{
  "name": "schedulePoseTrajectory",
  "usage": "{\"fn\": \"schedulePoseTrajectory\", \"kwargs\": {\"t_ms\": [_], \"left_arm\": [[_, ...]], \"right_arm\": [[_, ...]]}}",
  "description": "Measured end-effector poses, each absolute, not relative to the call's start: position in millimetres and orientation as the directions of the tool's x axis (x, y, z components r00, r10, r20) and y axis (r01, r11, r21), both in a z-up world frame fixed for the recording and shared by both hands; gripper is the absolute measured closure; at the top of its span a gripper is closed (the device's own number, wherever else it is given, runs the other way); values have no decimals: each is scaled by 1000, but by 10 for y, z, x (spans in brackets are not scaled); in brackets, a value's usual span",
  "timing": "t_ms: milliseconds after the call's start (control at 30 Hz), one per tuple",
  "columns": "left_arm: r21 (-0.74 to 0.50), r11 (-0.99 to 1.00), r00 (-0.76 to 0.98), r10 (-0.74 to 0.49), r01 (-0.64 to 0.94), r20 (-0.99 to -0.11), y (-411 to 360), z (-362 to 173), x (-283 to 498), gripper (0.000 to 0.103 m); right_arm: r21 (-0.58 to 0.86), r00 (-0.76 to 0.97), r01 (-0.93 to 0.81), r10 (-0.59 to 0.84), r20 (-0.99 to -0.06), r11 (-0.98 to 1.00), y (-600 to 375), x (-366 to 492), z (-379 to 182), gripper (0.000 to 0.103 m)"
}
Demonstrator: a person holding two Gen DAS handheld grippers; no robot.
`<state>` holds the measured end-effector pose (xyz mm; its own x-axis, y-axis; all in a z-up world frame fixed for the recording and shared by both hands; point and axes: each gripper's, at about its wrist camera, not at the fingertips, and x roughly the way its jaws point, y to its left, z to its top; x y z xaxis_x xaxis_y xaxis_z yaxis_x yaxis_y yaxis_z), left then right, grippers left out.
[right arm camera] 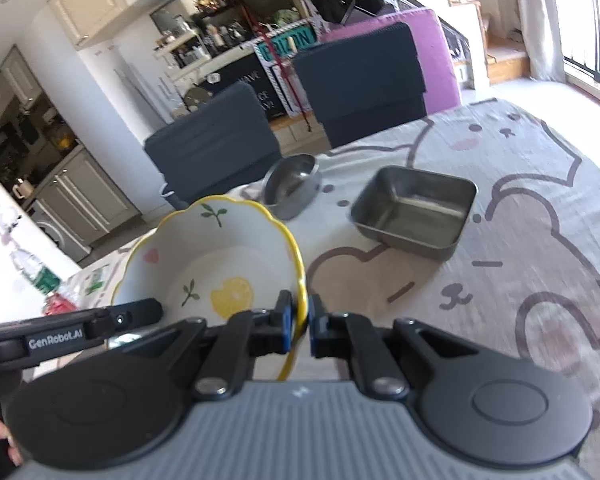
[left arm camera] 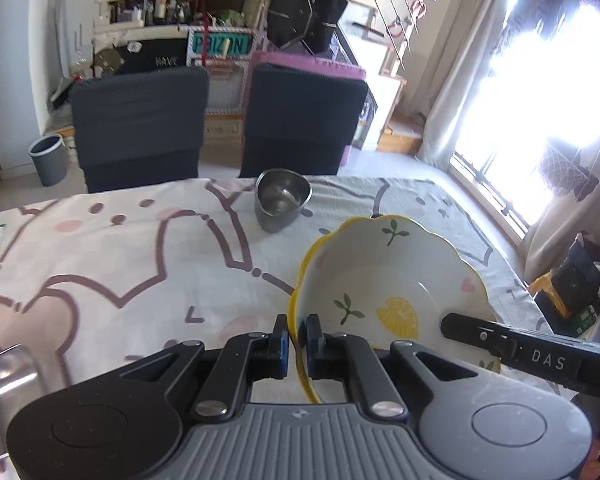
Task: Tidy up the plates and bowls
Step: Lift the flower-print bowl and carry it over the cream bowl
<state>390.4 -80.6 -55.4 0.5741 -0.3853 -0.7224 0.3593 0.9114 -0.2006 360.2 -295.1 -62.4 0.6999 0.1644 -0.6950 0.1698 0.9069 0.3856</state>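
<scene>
- two dark chairs (left arm camera: 140,128) just behind the surface (left arm camera: 100,264), side by side
- grey bin (left arm camera: 48,159) on the floor, left of the chairs
- teal sign (left arm camera: 220,45) behind the chairs
- black garment (left arm camera: 306,0) hanging above the chairs

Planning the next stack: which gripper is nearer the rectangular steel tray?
Right. The right gripper, clamped on the yellow-rimmed lemon bowl, has the rectangular steel tray just ahead to its right; the left gripper holds the bowl's opposite side, farther off.

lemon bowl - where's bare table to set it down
Bare cloth lies left of the lemon bowl, in front of the round steel bowl. Right of it, the square steel tray and that round bowl crowd the far side; nearer cloth is free.
</scene>
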Motion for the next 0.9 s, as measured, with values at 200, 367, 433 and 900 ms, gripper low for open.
{"fn": "schedulePoseTrajectory", "kwargs": {"t_ms": [200, 367, 433, 900], "left_arm": [[-198, 924, 609, -366, 326, -704, -541, -412, 3494, 94], [-199, 934, 631, -348, 297, -693, -332, -357, 3213, 94], [-201, 938, 638, -339, 281, -692, -238, -350, 3120, 94], [-247, 955, 646, -295, 168, -704, 261, -627, 2727, 94]], "right_arm": [[396, 712, 122, 198, -674, 910, -2697, 3274, -421, 93], [388, 718, 84, 214, -662, 918, -2501, 3081, -330, 93], [382, 715, 70, 221, -664, 922, -2404, 3005, -319, 93], [349, 649, -22, 279, -708, 937, -1943, 2881, -472, 93]]}}
